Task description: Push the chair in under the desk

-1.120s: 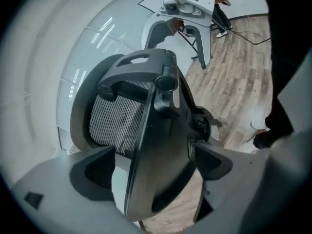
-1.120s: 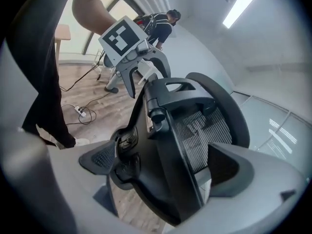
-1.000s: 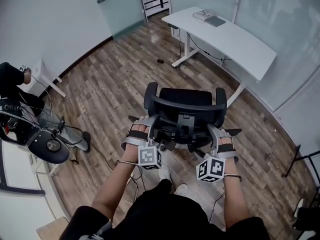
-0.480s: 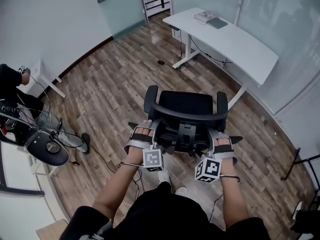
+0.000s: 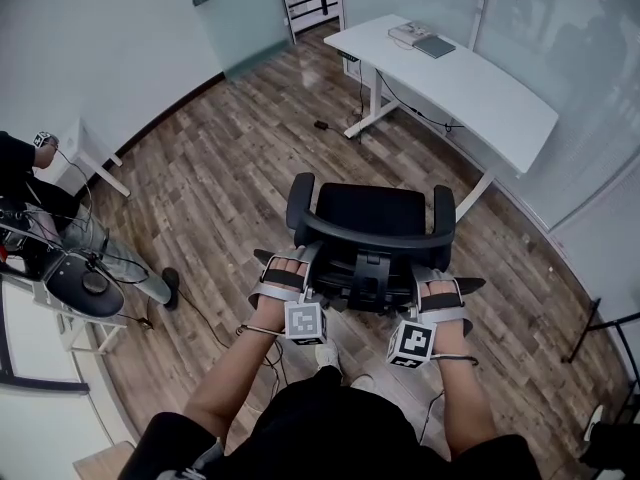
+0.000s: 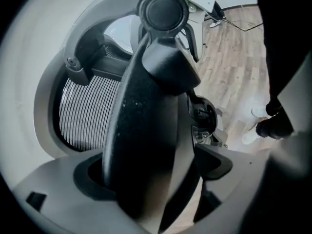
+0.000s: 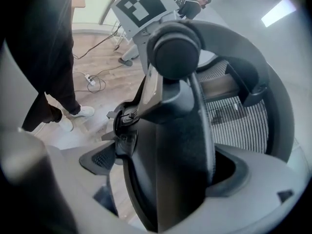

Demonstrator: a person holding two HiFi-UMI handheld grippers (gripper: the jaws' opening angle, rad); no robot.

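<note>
A black office chair [image 5: 370, 213] stands on the wood floor, its seat facing the white desk [image 5: 455, 78] at the upper right, and a stretch of floor lies between them. My left gripper [image 5: 303, 266] is shut on the left edge of the chair's backrest frame [image 6: 146, 126]. My right gripper [image 5: 424, 273] is shut on the right edge of that frame [image 7: 180, 145]. In both gripper views the black frame fills the gap between the grey jaws, with the mesh back [image 6: 87, 111] beside it. The chair's base is mostly hidden under the seat.
A laptop [image 5: 434, 45] and papers lie on the desk's far end. Cables run down the desk leg [image 5: 372, 103]. A person sits at the left beside a black stool [image 5: 80, 286] and a cable on the floor [image 5: 205, 313]. Glass walls close off the right side.
The chair and both grippers have shifted slightly lower in the head view, and the desk a little to the right. Both holds on the backrest are unchanged.
</note>
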